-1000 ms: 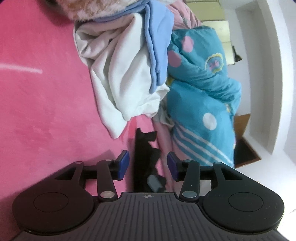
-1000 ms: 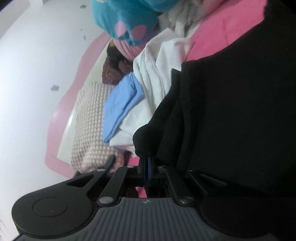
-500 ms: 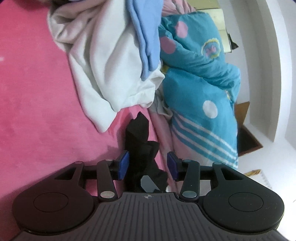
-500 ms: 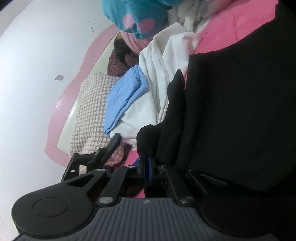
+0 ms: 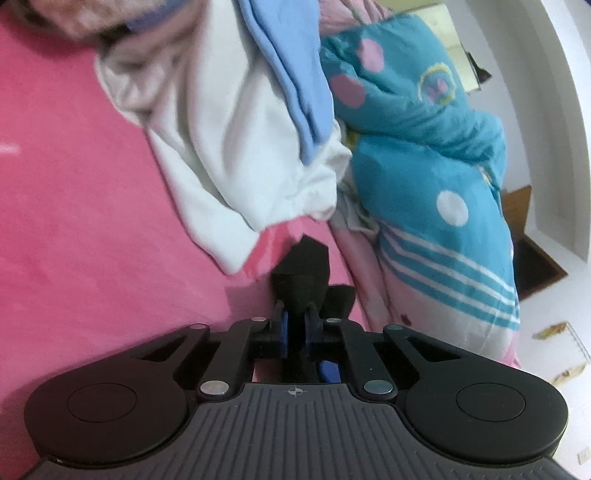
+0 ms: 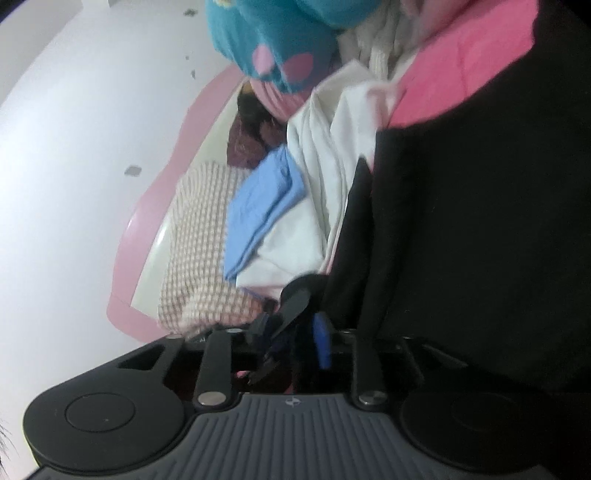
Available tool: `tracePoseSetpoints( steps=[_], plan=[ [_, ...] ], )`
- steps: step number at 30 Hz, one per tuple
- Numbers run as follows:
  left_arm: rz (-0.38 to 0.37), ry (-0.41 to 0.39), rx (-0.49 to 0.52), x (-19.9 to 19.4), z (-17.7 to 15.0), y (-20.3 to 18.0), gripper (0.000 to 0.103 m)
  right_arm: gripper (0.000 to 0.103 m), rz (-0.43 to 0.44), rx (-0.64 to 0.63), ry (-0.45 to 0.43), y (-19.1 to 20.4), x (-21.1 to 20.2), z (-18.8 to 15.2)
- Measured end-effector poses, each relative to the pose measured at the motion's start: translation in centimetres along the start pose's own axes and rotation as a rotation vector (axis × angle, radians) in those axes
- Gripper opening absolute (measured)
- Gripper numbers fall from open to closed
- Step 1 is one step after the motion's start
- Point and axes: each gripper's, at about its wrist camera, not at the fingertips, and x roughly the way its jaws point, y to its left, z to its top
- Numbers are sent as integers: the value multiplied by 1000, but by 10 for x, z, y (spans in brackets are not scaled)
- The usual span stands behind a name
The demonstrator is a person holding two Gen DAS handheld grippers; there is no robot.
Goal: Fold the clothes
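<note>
Pinching a black garment [image 5: 303,273] corner, my left gripper [image 5: 295,328] is clamped; my right gripper [image 6: 291,339] (blurred) stands parted beside the same cloth.

Soft, even indoor light, with motion blur.
Fisheye bending curves the edges; the black garment [image 6: 480,221] reads as flat, detailless dark; no glare anywhere.

Black garment [image 6: 480,221] cut off by right edge, hiding right gripper's [image 6: 295,332] far finger; white cloth [image 5: 236,155] blurred; knitted item [image 5: 92,18] cropped at top.
</note>
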Motion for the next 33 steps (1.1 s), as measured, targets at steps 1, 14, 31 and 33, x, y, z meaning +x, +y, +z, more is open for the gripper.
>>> tracePoseSetpoints(
  steps=[1, 14, 31, 33],
  plan=[
    [8, -11, -1, -5, 0, 0, 6, 31, 0, 9, -11, -2, -2, 1],
    [265, -80, 173, -28, -16, -19, 5, 31, -107, -27, -63, 12, -2, 13],
    [330, -59, 270, -23, -22, -33, 5, 20, -697, -308, 11, 75, 131, 61],
    [319, -66, 310, -23, -23, -37, 5, 4, -676, -263, -3, 65, 128, 61]
  ],
)
